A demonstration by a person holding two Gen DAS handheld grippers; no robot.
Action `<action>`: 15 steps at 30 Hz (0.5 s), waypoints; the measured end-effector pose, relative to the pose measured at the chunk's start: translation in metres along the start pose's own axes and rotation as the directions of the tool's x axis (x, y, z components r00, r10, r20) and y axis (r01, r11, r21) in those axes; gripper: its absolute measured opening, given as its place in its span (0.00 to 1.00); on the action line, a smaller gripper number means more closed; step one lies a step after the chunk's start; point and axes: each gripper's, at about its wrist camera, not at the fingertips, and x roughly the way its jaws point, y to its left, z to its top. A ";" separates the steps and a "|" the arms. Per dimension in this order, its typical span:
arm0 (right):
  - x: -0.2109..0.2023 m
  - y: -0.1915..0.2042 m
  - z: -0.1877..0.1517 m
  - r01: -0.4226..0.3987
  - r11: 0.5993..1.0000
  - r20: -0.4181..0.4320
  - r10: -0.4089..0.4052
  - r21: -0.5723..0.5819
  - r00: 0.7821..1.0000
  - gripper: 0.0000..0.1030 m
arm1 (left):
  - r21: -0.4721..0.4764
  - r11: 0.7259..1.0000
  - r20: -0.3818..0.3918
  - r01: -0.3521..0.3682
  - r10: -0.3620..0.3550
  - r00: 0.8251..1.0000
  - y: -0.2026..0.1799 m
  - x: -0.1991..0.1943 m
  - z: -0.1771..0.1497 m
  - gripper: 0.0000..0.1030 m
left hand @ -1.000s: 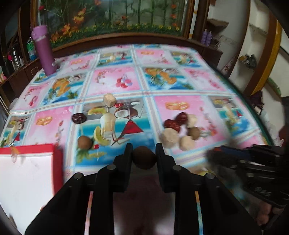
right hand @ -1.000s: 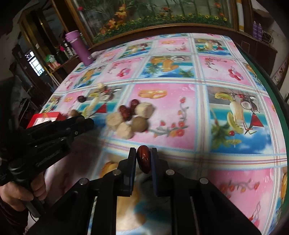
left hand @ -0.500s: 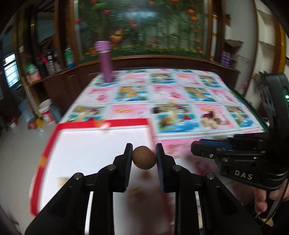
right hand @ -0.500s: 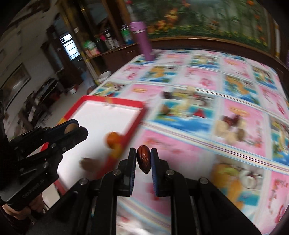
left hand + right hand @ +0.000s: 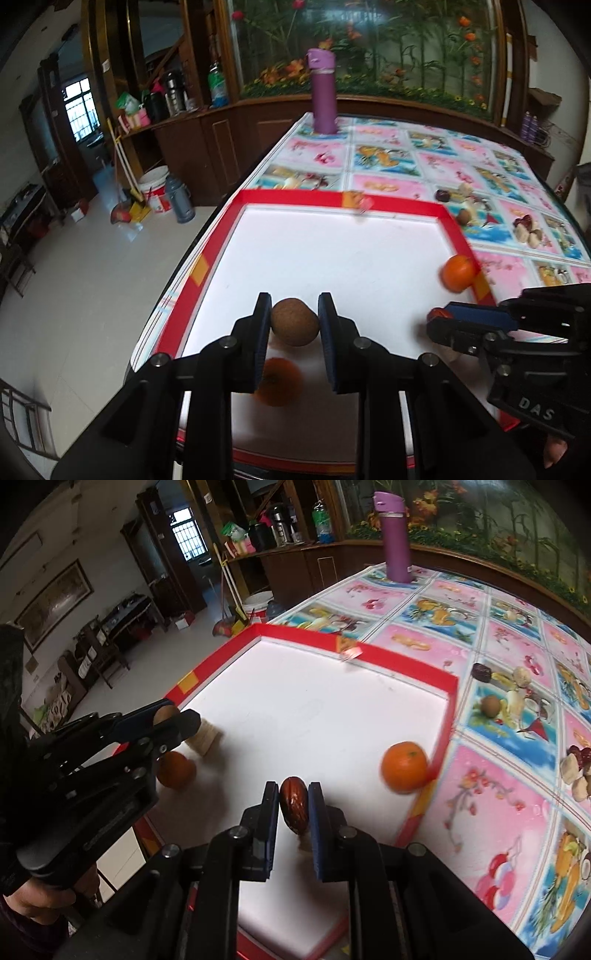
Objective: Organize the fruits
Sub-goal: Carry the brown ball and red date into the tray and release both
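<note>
The left gripper point(image 5: 294, 322), pinching a round brown fruit point(image 5: 294, 322), and the right gripper point(image 5: 293, 805), clamped on a red date point(image 5: 294, 805), hover over the near part of the white tray point(image 5: 334, 260); best lower both before releasing, clear of the oranges.

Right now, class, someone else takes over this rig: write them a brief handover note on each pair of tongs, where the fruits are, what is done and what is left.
Left tongs: shut on a round brown fruit, held over the red-rimmed white tray.
Right tongs: shut on a dark red date, also over the tray.
Done: two oranges and a pale piece already lie in the tray.
Left: set down both held fruits, then fetch the rest from the tablecloth: a brown fruit, a dark one, a pale one and the small pile further right.
</note>
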 end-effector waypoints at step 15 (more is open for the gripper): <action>0.000 0.015 0.000 0.027 0.999 0.025 -0.026 -0.040 0.999 0.40 | -0.016 1.000 -0.058 -0.023 0.022 0.998 0.005 0.015 -0.004 0.30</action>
